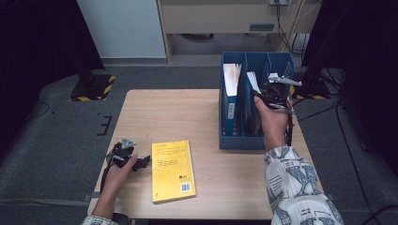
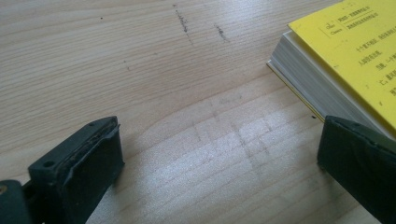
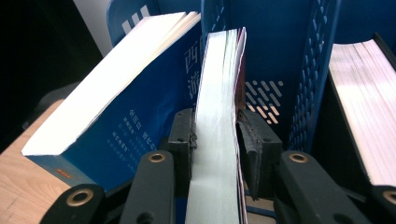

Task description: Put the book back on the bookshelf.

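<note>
My right gripper [image 3: 215, 140] is shut on a thin white-paged book [image 3: 217, 84] that stands upright in the middle slot of a blue file holder [image 1: 225, 140]; a pad lies against each side of the book. In the high view the right gripper [image 1: 264, 101] reaches into the holder from the right. A blue paperback [image 3: 140, 116] leans in the slot to its left. A yellow book [image 1: 172, 171] lies flat on the wooden table [image 1: 164, 112]. My left gripper [image 1: 143, 161] rests on the table just left of it, open, with bare wood between its jaws [image 2: 219, 163]. The yellow book's [image 2: 355, 46] corner sits beside one jaw.
Another white-paged book [image 3: 364, 107] stands in the holder's slot on the right, behind a perforated blue divider [image 3: 308, 93]. The holder stands at the table's far right. Grey floor, cables and stand bases surround the table.
</note>
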